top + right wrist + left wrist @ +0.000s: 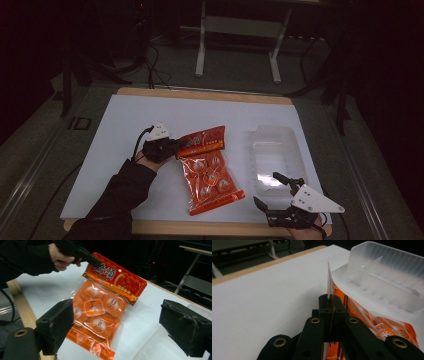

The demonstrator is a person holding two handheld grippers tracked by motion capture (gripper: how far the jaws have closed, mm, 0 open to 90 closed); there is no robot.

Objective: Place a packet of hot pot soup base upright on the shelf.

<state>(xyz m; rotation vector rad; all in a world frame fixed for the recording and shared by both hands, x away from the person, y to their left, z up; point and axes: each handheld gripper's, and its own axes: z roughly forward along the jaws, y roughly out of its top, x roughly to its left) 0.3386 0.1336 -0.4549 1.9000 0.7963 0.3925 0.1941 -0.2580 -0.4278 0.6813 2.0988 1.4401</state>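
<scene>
The left gripper has its 2 jaws closed on the red top edge of the orange snack bag, lifting that far end while the near end lies on the white table. The right gripper hangs at the near right with jaws wide apart, gripping nothing, beside the clear plastic tray. The room behind is dark, with a white desk frame.

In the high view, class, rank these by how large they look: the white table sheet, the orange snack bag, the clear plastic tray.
1. White table sheet
2. Orange snack bag and clear plastic tray: too alike to rank.
</scene>
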